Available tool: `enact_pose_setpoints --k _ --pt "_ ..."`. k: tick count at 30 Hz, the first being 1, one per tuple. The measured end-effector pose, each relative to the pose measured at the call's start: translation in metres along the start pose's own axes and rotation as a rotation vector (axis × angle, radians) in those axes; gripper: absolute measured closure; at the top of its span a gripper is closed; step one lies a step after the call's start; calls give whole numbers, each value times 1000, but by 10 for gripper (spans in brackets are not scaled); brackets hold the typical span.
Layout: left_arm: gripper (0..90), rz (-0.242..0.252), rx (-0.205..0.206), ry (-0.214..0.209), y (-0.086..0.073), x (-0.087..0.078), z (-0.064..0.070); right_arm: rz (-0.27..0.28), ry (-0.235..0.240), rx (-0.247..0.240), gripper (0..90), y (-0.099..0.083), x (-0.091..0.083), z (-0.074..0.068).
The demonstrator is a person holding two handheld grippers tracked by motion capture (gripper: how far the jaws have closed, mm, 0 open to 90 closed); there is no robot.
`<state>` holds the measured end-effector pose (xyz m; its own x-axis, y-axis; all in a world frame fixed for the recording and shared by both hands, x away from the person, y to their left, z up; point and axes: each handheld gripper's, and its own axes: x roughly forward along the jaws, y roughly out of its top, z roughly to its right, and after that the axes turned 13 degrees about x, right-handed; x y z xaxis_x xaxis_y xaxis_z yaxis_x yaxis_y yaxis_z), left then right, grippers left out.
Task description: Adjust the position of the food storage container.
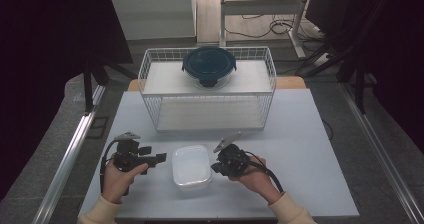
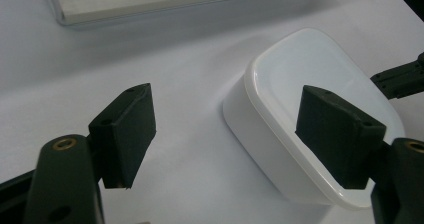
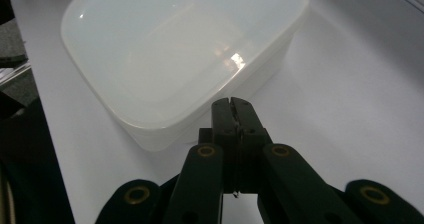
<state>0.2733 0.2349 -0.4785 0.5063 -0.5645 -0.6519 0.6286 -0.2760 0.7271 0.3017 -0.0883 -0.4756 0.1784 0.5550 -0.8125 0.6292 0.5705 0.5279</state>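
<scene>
A white lidded plastic container (image 1: 190, 167) sits on the table near the front, between my two grippers. My left gripper (image 1: 159, 158) is just left of it and stands open; in the left gripper view the container (image 2: 300, 109) lies ahead and to the right, partly behind the right jaw. My right gripper (image 1: 216, 166) is just right of the container, its jaws pressed together with nothing between them. In the right gripper view the container (image 3: 175, 54) is directly ahead of the shut gripper (image 3: 233, 103), close to its near wall.
A white wire basket shelf (image 1: 150, 84) stands at the back of the table. A round glass container with a dark lid (image 1: 208, 65) rests on its top level. The grey table (image 1: 300, 149) has bare room to the right.
</scene>
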Motion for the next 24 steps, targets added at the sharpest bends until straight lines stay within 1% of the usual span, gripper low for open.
enact_pose_setpoints --k 4,5,6,7,8,10,11,12,13,14,15,17,21,22,23,24 --pt "232 5 -3 5 0 -2 -1 2 4 5 895 0 0 0" --pt "232 8 -5 6 0 -3 -1 12 -2 9 895 -1 -2 3" --pt "232 8 -5 6 0 -3 -1 12 -2 9 895 -1 -2 3" --pt "232 7 -4 5 0 -3 -1 34 -13 20 894 -1 -7 7" --pt "232 6 -3 4 0 -3 0 34 -13 20 894 -1 -7 7" --pt "232 8 -4 -1 0 -4 0 62 -24 42 895 -1 -13 12" --pt "231 9 -5 -5 -1 -5 1 93 -35 56 895 -1 -20 17" --pt "231 9 -5 -5 -1 -5 1 93 -35 56 895 -1 -20 17" --pt "231 11 -6 -7 -1 -5 1 122 -42 73 895 -1 -26 21" --pt "231 14 -12 -7 -1 -5 0 136 -44 79 895 -1 -29 23" --pt "231 14 -12 -7 -1 -5 0 136 -44 79 895 -1 -29 23" --pt "230 19 -20 -3 -1 -6 -1 164 -45 100 895 0 -37 29" --pt "229 21 -26 0 -3 -8 -2 181 -41 124 893 -2 -40 36" --pt "229 21 -27 1 -3 -8 -2 185 -39 127 887 -2 -41 37" --pt "228 23 -27 1 -3 -8 -2 193 -36 137 842 -2 -41 38" --pt "228 23 -27 1 -3 -8 -2 201 -29 145 770 -2 -40 38"
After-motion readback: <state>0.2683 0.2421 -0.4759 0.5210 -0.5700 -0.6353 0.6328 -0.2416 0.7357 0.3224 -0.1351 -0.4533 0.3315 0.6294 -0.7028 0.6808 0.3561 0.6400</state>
